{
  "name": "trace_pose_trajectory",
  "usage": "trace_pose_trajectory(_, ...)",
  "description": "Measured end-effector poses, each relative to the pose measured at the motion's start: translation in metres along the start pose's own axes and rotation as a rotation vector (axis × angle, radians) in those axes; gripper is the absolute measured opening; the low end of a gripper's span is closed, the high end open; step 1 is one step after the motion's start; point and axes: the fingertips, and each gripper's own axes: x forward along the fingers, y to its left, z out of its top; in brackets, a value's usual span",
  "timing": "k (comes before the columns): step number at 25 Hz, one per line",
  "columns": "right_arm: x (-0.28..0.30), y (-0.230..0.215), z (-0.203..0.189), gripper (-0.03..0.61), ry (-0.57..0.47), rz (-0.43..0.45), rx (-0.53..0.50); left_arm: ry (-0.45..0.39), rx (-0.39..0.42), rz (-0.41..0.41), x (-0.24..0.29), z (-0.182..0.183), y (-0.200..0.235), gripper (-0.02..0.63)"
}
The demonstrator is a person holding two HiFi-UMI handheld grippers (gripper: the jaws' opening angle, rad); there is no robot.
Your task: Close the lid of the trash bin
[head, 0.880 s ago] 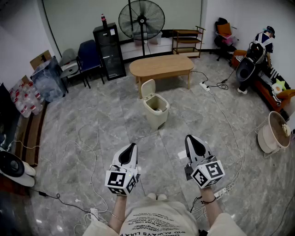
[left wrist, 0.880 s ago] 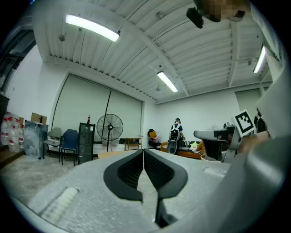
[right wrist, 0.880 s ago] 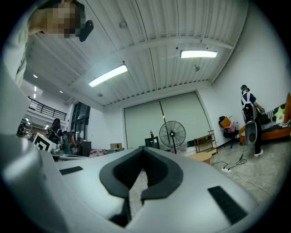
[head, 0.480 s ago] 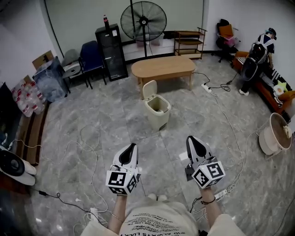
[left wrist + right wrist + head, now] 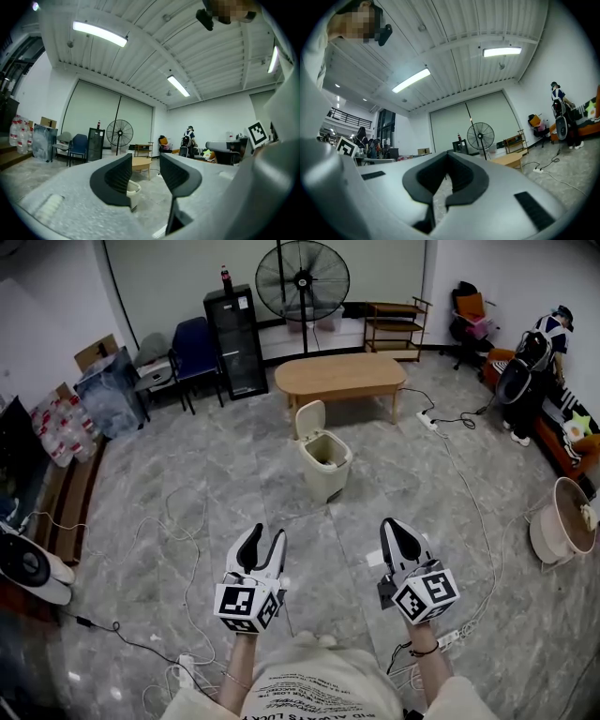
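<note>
In the head view a cream trash bin stands on the grey floor ahead of me, its lid tipped up at the back. My left gripper is low at the left, well short of the bin, with its jaws apart and nothing between them. The left gripper view shows the bin far off through the gap of that gripper. My right gripper is level with it at the right, jaws together and empty. In the right gripper view the right gripper's pads meet at the tips.
A wooden table stands just behind the bin, with a big fan and a black cabinet by the wall. Cables trail over the floor at both sides. A person stands far right, near a round tub.
The left gripper's jaws, shut before, now stand apart. The room has shifted slightly in the head view. The right gripper looks the same.
</note>
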Motion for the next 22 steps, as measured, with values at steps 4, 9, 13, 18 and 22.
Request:
trace_pose_trajectory(4,-0.001,-0.006,-0.003,0.005,0.002,0.008,0.011,-0.025,0.000,0.044,0.002,0.001,0.005,0.255)
trace_pose_trajectory(9,0.010,-0.015,-0.003,0.005,0.019,0.017,0.022,-0.030,0.007,0.058,0.015,0.007,0.011,0.295)
trace_pose_trajectory(13,0.023,-0.026,-0.009,0.005,0.030,0.025,0.015,-0.032,0.013,0.073,0.029,0.005,0.018,0.296)
trace_pose_trajectory(18,0.048,-0.048,-0.018,0.005,0.036,0.017,0.018,-0.020,0.000,0.081,0.061,-0.008,0.031,0.296)
trace_pose_trajectory(22,0.079,-0.069,-0.024,0.005,0.043,0.015,0.019,-0.011,-0.017,0.076,0.095,-0.016,0.046,0.296)
